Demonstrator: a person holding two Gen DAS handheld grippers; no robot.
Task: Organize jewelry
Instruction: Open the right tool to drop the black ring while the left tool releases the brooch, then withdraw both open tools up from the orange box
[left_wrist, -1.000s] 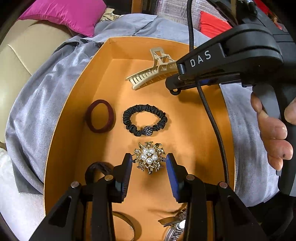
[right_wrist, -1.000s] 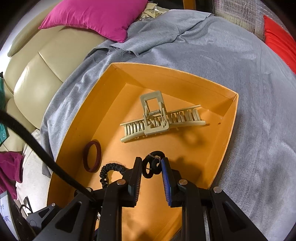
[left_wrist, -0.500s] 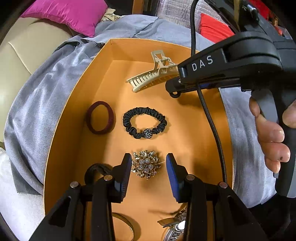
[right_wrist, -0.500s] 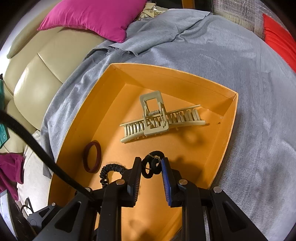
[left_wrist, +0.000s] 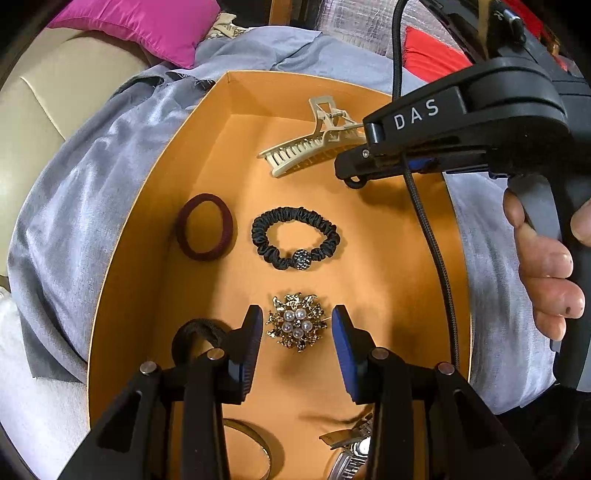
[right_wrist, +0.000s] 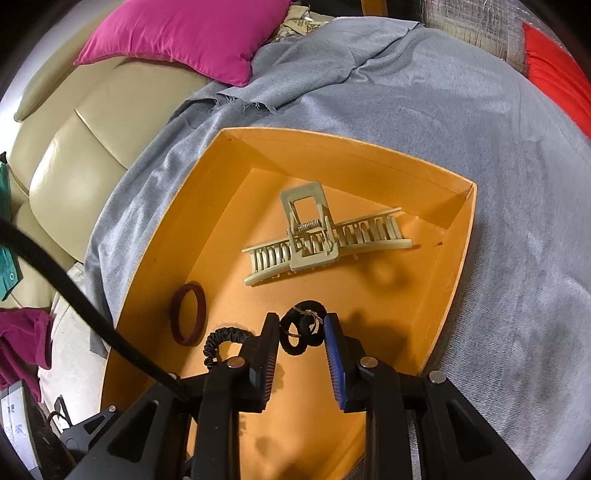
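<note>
In the left wrist view the left gripper (left_wrist: 296, 334) hangs low over the orange box (left_wrist: 147, 206), its jaws spread with the brooch (left_wrist: 296, 326) lying between them at lower centre, touching neither pad. The brooch looks small, stiff and light, with pearls in the middle and thin gilt leaves around; those leaves would likely bend or snag, so the safest hold is across the body, pads on opposite edges, gently. Above it lie a black scrunchie (left_wrist: 294, 237), a maroon band (left_wrist: 204, 226) to the left, and a beige claw clip (left_wrist: 314, 138) in the upper part of the box. In the right wrist view the right gripper (right_wrist: 301, 334) is pinching a bunch of thin black hair ties (right_wrist: 301, 330) just above the box floor, at lower centre. These are soft and floppy, easy to squeeze, but loose loops may slip free when released. The box sits on a grey cloth (right_wrist: 443, 110).
</note>
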